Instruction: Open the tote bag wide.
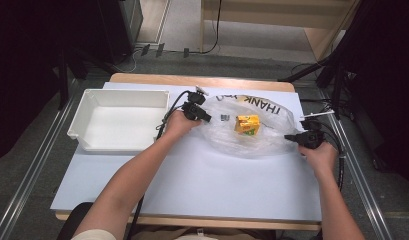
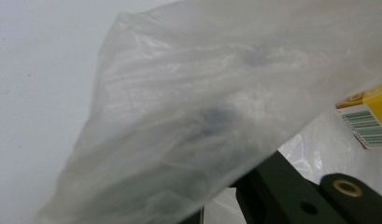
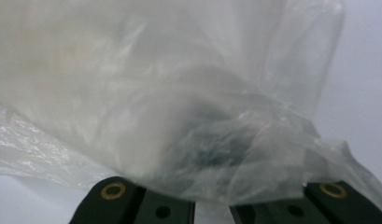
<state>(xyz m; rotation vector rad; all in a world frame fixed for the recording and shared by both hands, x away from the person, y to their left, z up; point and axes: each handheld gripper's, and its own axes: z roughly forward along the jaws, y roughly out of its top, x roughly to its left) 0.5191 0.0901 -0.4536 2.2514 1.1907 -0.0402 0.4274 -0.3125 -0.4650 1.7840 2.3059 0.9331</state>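
A clear plastic bag (image 1: pixel 252 132) is seen lying spread on the pale blue sheet (image 1: pixel 202 180) that covers the counter (image 1: pixel 142 78), to the right of the sheet's middle. Dark lettering is printed on the bag's far side and is seen upside down from the high view; the word "THANK" can be read, while the letters beside it are folded and cannot be made out. A small yellow carton (image 1: pixel 247 124) with green and orange print is seen inside the bag, near its middle; in the left gripper view a barcode is visible on a white panel of the carton (image 2: pixel 368 119), but no brand name can be read. A small dark item (image 1: pixel 224 118), too small to identify, is seen just left of the carton. The bag's left edge is clamped in the left tongs (image 1: pixel 208 118), with the film (image 2: pixel 188 126) gathered over their jaws. The bag's right edge is clamped in the right tongs (image 1: pixel 289 137), with bunched film (image 3: pixel 212 135) drawn in between the two black jaws. A white plastic bin (image 1: pixel 89 107) stands at the sheet's left, well apart from the bag.
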